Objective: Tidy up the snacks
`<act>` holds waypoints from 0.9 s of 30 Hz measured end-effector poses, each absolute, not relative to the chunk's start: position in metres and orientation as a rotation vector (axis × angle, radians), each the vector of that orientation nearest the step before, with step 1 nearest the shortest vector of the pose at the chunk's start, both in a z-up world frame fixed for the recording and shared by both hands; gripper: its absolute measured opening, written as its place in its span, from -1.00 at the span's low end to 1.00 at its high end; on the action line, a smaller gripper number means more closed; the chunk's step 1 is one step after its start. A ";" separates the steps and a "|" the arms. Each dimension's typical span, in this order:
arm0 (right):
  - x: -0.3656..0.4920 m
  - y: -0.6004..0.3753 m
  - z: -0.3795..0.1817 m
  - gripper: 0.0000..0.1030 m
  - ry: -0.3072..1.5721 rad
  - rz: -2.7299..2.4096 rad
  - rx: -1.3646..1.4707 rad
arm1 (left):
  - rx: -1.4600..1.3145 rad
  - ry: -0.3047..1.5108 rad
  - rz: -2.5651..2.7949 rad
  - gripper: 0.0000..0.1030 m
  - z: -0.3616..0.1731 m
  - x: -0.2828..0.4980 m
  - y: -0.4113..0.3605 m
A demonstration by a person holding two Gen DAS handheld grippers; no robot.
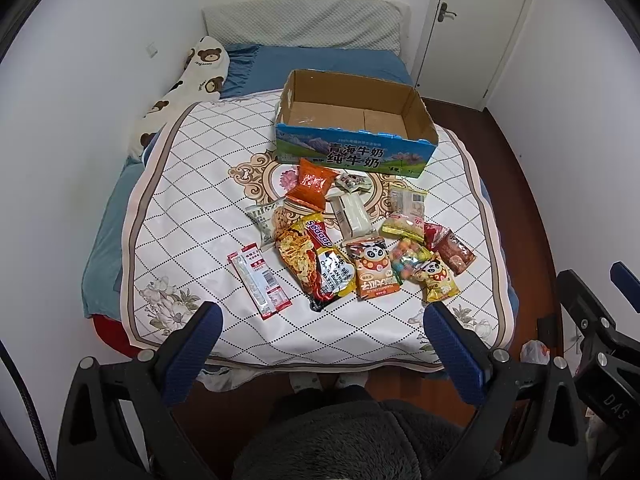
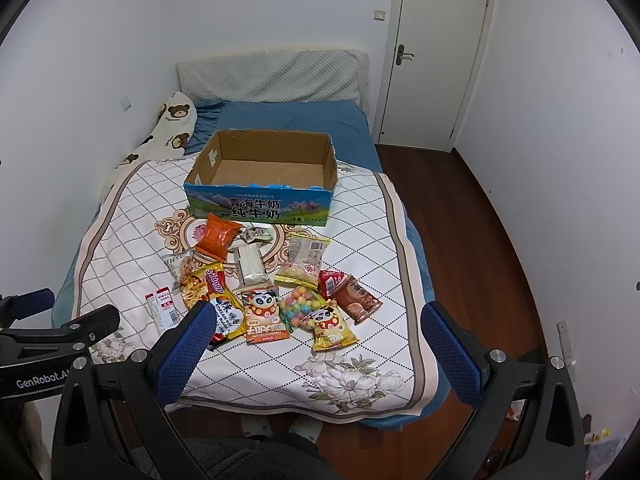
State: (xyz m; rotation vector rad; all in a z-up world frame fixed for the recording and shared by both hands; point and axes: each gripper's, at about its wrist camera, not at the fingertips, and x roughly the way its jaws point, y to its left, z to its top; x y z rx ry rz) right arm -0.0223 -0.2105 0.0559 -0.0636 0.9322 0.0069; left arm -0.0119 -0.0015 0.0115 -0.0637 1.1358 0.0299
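We're standing at the foot of the bed, looking down on a white quilt (image 1: 192, 184) with a diamond pattern. Our left gripper (image 1: 322, 320) hangs over the near edge, fingers spread wide, nothing between them. Our right gripper (image 2: 316, 320) is the same: jaws fully apart, gripping nothing. The snacks (image 1: 352, 236) lie scattered in a loose heap mid-quilt: an orange packet (image 1: 314, 184) farthest back, a big noodle pack (image 1: 320, 260) on the left, two panda packets (image 1: 374, 268) in front, and a red-and-white stick pack (image 1: 260, 280) lying apart to the left. Just behind the heap sits an open cardboard box (image 1: 352, 156), printed blue and green in front.
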 end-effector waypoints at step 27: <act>-0.027 -0.209 0.059 1.00 0.925 0.005 -0.059 | -0.062 1.125 0.032 1.00 0.016 -0.017 -0.003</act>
